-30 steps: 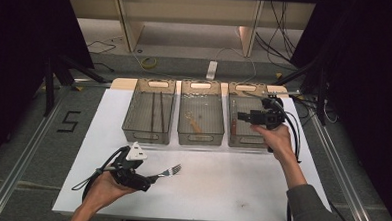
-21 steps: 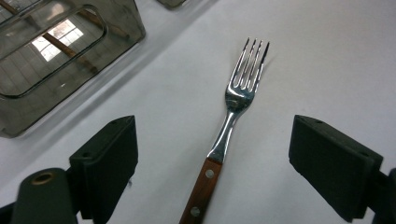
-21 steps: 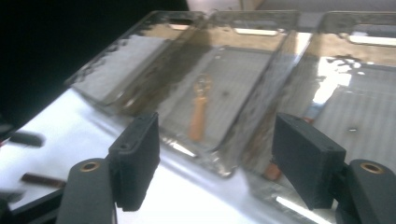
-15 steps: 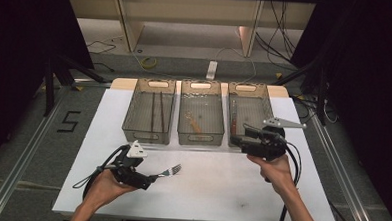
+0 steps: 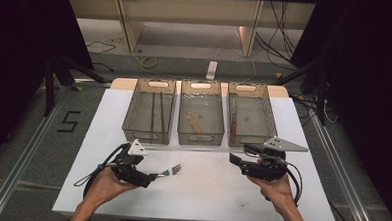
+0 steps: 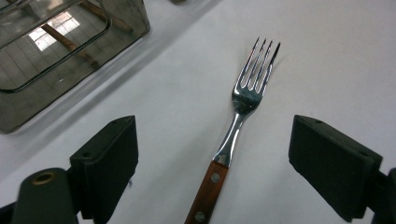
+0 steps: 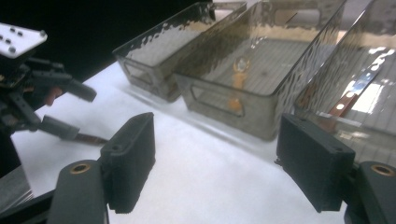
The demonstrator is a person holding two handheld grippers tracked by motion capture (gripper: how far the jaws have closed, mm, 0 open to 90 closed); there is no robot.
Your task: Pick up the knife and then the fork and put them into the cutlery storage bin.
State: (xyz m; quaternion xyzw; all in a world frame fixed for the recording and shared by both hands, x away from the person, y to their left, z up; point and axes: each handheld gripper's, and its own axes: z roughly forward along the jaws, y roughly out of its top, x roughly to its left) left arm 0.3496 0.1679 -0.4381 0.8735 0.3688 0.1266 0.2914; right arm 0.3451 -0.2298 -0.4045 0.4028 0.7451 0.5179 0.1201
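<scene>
We see L gripper (image 6: 215,154) jaws wide astride fork (image 6: 243,107) on worktop (image 5: 205,191), not gripping; R gripper (image 5: 234,159) jaws just opened, empty.

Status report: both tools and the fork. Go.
Left tool open, jaws either side of the fork, not gripping. Right tool open, nothing between its jaws, jaws just opened wider. Fork flat on the white table; nothing in the way.

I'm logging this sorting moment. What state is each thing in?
fork: flat on the table, between open jaws, ungripped
left gripper: open
right gripper: open, empty, jaws just widened
left bin: holds dark sticks
right bin: holds a knife
</scene>
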